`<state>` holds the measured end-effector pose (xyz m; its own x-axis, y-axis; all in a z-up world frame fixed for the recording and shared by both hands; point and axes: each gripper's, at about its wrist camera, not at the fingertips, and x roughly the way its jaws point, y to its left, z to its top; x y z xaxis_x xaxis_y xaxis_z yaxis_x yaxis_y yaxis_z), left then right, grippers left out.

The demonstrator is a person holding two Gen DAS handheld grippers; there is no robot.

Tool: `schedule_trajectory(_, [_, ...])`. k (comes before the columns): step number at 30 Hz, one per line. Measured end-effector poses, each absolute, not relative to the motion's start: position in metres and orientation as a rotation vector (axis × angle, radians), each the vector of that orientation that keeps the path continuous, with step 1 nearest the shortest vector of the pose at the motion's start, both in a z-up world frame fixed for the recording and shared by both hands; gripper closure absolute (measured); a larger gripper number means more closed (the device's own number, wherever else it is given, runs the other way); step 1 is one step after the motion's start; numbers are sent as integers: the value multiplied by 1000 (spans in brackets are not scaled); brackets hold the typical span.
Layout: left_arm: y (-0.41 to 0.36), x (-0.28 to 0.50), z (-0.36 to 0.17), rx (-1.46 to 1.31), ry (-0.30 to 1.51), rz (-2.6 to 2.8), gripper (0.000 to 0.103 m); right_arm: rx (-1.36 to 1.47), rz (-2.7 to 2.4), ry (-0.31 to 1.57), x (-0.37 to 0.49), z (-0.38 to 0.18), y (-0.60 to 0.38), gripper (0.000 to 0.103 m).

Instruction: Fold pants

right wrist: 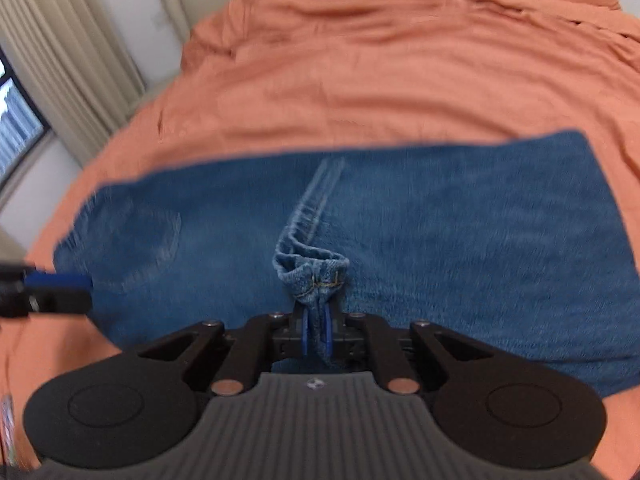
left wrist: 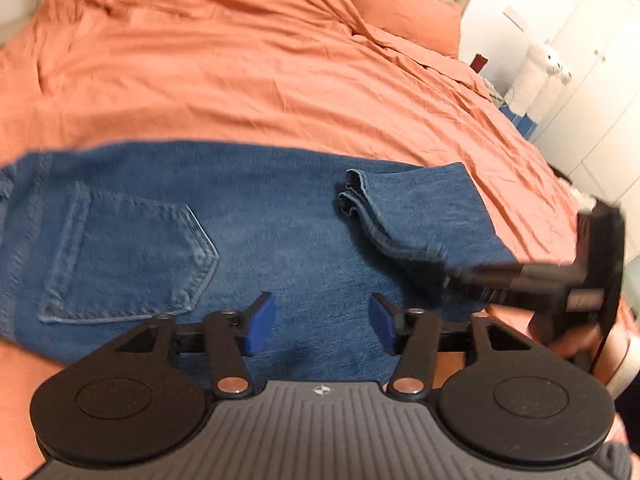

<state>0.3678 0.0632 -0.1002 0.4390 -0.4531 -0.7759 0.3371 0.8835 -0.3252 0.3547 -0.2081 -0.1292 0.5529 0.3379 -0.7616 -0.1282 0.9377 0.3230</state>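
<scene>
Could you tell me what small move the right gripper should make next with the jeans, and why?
Probably lower the hem onto the jeans near the back pocket, then release. The right gripper is shut on the bunched hem, the leg is folded partway over, and the left gripper hangs open and empty.

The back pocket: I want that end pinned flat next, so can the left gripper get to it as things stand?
Probably yes. The left gripper is open and empty above the jeans; the back pocket lies flat and uncovered beside it. The right gripper holds the hem elsewhere.
</scene>
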Motion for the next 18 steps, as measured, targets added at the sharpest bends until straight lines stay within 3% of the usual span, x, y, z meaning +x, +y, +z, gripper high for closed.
schedule_trajectory(5, [58, 388, -123, -260, 1037, -526, 27, 227, 308, 1041, 361, -142, -208, 86])
schedule_trajectory(9, [42, 413, -136, -314, 1045, -533, 24, 235, 351, 1070, 372, -120, -218, 48])
schedule_trajectory(15, [11, 460, -165, -390, 1091, -527, 24, 156, 282, 1025, 393, -94, -255, 47])
schedule_trajectory(18, [0, 476, -184, -432, 1119, -525, 35, 150, 188, 1010, 404, -100, -286, 48])
